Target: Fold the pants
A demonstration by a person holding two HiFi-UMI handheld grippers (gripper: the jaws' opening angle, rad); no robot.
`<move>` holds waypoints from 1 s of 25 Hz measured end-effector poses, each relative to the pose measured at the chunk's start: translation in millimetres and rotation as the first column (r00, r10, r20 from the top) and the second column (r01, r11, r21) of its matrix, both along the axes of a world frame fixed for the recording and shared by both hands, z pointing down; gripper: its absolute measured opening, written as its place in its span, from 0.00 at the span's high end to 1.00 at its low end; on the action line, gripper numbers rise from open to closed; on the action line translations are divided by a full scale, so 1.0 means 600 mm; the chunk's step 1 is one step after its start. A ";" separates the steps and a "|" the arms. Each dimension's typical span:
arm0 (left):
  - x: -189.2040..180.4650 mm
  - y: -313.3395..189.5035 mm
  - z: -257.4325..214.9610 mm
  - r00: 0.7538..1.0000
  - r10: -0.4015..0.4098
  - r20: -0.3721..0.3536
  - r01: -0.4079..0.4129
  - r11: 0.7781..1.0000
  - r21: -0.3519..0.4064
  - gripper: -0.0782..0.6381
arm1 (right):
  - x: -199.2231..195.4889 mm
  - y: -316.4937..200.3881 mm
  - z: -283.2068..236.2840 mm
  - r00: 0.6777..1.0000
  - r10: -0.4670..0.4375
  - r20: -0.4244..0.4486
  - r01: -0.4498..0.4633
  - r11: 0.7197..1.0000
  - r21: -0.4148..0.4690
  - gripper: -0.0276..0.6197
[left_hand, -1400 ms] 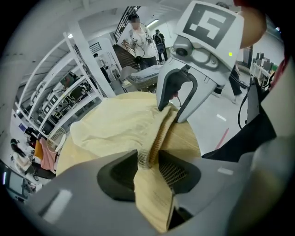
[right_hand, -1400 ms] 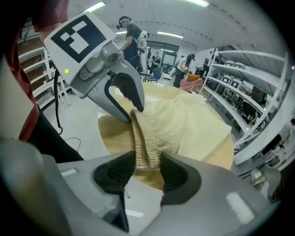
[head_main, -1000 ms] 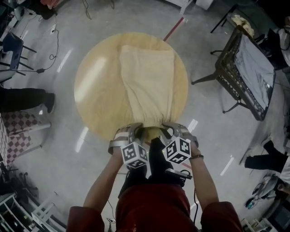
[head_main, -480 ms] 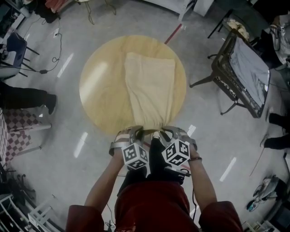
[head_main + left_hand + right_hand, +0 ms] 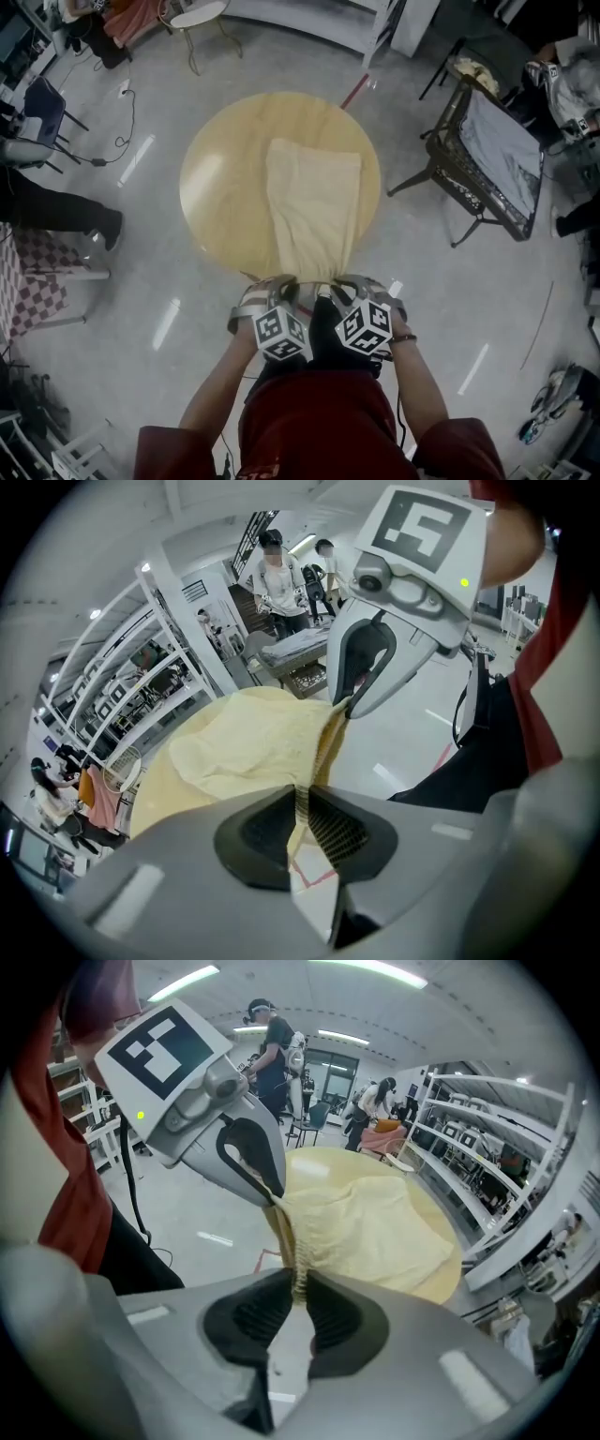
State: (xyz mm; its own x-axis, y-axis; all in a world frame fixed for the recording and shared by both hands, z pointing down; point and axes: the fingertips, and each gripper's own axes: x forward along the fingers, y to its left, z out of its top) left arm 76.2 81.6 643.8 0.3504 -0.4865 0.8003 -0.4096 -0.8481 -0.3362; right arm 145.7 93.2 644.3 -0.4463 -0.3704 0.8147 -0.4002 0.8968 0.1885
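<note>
The left gripper (image 5: 300, 810) has its jaws almost together; they have just been closing, and a thin bunched edge of the pale yellow pants (image 5: 258, 742) is nipped between the two dark ribbed pads (image 5: 251, 834). Only a narrow slit shows between the pads, and the cloth fills it. From that pinch the hem runs up and away, past the fingertips, to the tip of the right gripper (image 5: 345, 705), which stands just beside it.

In the right gripper view, that gripper's jaws are likewise drawn nearly shut after closing. A gathered, pleated edge of the pants is caught between its pads (image 5: 342, 1321). The cloth rises from the pinch to the left gripper's tip, just ahead and to the left of these fingers.

From the head view both grippers sit side by side, fingertips pointing away from the person. The pants spread out ahead of the fingertips as a long folded strip. Most of the strip lies flat on the round wooden table (image 5: 220, 183). Its near end narrows into the two grips just off the table's near edge.
</note>
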 end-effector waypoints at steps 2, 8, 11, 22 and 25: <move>-0.001 0.004 -0.011 1.000 0.007 0.004 -0.007 1.000 0.018 0.82 | -0.002 0.004 -0.012 1.000 0.007 0.001 -0.007 1.000 0.019 0.88; -0.007 -0.022 -0.062 1.000 0.019 0.018 -0.020 0.995 0.095 0.83 | -0.007 -0.022 -0.059 1.000 0.017 0.011 -0.018 0.995 0.095 0.88; -0.007 -0.046 -0.086 0.999 0.017 0.028 -0.021 0.992 0.124 0.84 | -0.006 -0.049 -0.083 1.000 0.012 0.012 -0.014 0.992 0.123 0.88; 0.005 -0.171 -0.138 0.998 -0.002 0.070 -0.011 0.983 0.185 0.86 | 0.009 -0.173 -0.132 0.999 -0.012 0.034 0.005 0.982 0.186 0.88; 0.022 -0.205 -0.141 0.997 -0.015 0.080 0.000 0.982 0.188 0.86 | 0.026 -0.210 -0.137 0.999 -0.021 0.045 0.012 0.981 0.196 0.88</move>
State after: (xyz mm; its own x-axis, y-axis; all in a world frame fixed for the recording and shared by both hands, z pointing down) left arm 89.2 -41.1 559.1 0.2841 -0.6334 0.7198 -0.3804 -0.7636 -0.5217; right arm 161.2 -32.8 562.1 -0.4891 -0.5126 0.7057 -0.3983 0.8511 0.3422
